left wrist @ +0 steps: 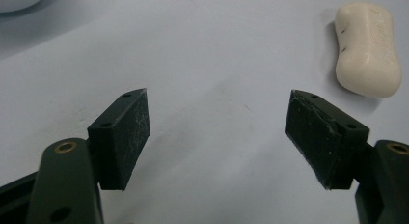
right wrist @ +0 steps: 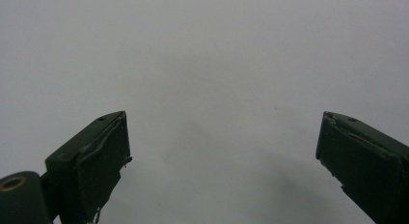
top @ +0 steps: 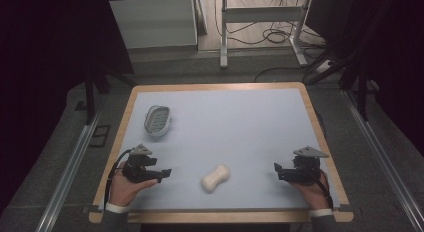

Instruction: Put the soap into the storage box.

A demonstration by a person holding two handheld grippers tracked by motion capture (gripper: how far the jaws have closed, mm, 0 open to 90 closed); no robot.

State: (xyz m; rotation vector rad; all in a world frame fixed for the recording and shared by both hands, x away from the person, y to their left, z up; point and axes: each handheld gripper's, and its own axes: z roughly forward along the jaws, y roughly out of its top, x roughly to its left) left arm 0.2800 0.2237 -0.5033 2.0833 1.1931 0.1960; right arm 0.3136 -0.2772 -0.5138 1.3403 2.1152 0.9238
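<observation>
both grippers are released and empty, left gripper (top: 161, 174) at 8 o'clock, right gripper (top: 278, 172) at 4 o'clock on the surface (top: 240, 122). soap (top: 215, 178) lies at 6 o'clock, dish (top: 157, 120) at 10. likely step: straddle the soap's narrow waist, then close gently.

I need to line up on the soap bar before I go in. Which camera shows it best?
The left gripper view: the soap bar is large at upper right, its waisted shape and surface marks clear, beyond the open left claw. The high view shows it small, lying between both claws. The right gripper view looks at bare tabletop.
</observation>
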